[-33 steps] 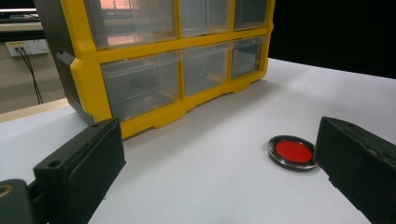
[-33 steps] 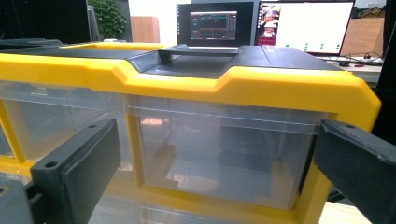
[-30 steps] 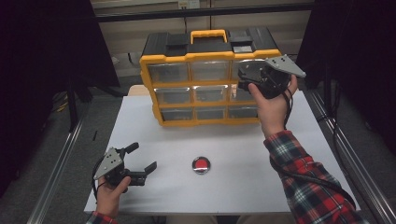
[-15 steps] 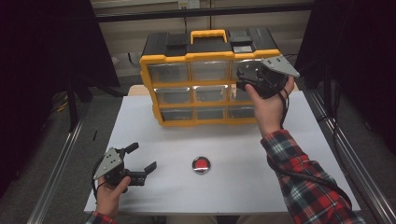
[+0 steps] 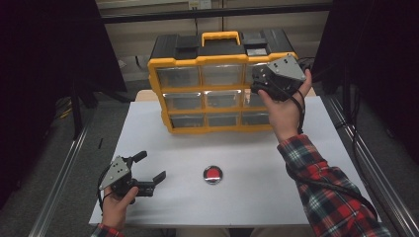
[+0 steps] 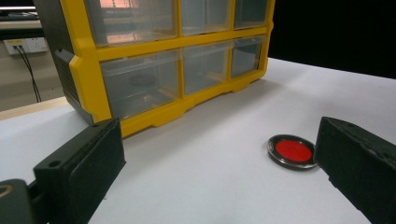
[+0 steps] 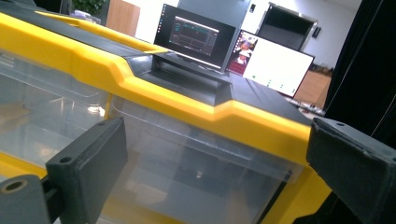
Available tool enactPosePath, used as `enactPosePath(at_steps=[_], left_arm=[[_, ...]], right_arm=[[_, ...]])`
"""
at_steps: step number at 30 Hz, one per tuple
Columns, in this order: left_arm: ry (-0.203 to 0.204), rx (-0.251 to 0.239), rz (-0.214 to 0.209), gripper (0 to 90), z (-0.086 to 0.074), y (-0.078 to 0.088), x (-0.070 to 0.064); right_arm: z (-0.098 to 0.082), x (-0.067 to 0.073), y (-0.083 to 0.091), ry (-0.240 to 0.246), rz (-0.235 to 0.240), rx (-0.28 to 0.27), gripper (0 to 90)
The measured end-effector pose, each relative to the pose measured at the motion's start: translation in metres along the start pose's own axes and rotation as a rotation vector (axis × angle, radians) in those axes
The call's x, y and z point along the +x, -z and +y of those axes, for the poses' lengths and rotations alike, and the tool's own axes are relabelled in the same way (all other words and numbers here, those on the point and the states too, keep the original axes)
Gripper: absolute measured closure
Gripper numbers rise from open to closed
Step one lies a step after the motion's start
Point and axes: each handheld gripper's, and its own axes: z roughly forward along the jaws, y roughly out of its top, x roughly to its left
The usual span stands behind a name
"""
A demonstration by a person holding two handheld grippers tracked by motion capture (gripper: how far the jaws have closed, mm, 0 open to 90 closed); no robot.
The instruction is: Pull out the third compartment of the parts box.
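Note:
A yellow and black drawer cabinet (image 5: 217,89) with clear drawers stands at the back of the white table (image 5: 316,148). My right gripper (image 5: 258,81) is held up against its top right drawer (image 7: 187,177). The jaws have just been closing a little but stand wide on either side of the drawer front, with no pad touching it. A small round red disc in a metal rim (image 5: 213,174) lies on the table near the front. My left gripper (image 5: 150,166) rests low at the front left, open and empty. In the left gripper view the red disc (image 6: 292,151) lies just inside the right jaw.
Metal rails (image 5: 59,182) run along both sides of the table, with dark curtains beyond. Computer screens (image 7: 196,35) stand behind the cabinet in the right gripper view. A yellow carry handle (image 5: 220,37) tops the cabinet.
The right hand has edged slightly left along the cabinet's top right drawer. The left hand and the red disc have stayed put.

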Motion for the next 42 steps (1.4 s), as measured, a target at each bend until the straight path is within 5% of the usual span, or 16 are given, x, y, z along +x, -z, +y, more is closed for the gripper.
enactPosePath(at_steps=[4, 7, 8, 9, 10, 14, 15, 20, 33, 42], left_arm=[[-0.003, -0.001, -0.001, 1.9, 0.0, 0.0, 0.0], [0.015, -0.006, -0.009, 1.9, 0.0, -0.001, 0.0], [0.015, -0.006, -0.009, 1.9, 0.0, -0.001, 0.0], [0.014, -0.007, -0.009, 2.0, -0.001, -0.001, 0.0], [0.014, -0.007, -0.009, 1.9, -0.001, -0.001, 0.0], [0.016, -0.006, -0.009, 1.9, -0.001, -0.001, 0.0], [0.016, -0.006, -0.009, 1.9, -0.001, -0.001, 0.0], [0.017, -0.007, -0.009, 2.0, -0.001, -0.001, 0.0], [0.017, -0.004, -0.007, 2.0, 0.0, 0.0, 0.0], [-0.003, 0.002, -0.012, 2.0, 0.0, 0.001, 0.001]], right_arm=[[0.002, 0.002, 0.0, 0.104, -0.018, -0.003, 8.2], [0.005, 0.004, 0.001, 0.24, -0.039, -0.021, 11.1], [0.005, 0.004, 0.001, 0.24, -0.039, -0.021, 11.1], [0.007, 0.006, 0.002, 0.324, -0.043, -0.038, 13.0], [0.007, 0.006, 0.002, 0.324, -0.043, -0.038, 13.0], [0.011, 0.011, 0.001, 0.503, -0.054, -0.047, 17.9], [0.011, 0.011, 0.001, 0.503, -0.054, -0.047, 17.9], [0.011, 0.02, 0.002, 0.731, -0.063, -0.078, 23.0], [0.009, 0.03, -0.002, 0.997, -0.061, -0.075, 31.7], [0.009, 0.029, -0.004, 1.069, -0.076, -0.07, 34.6]])
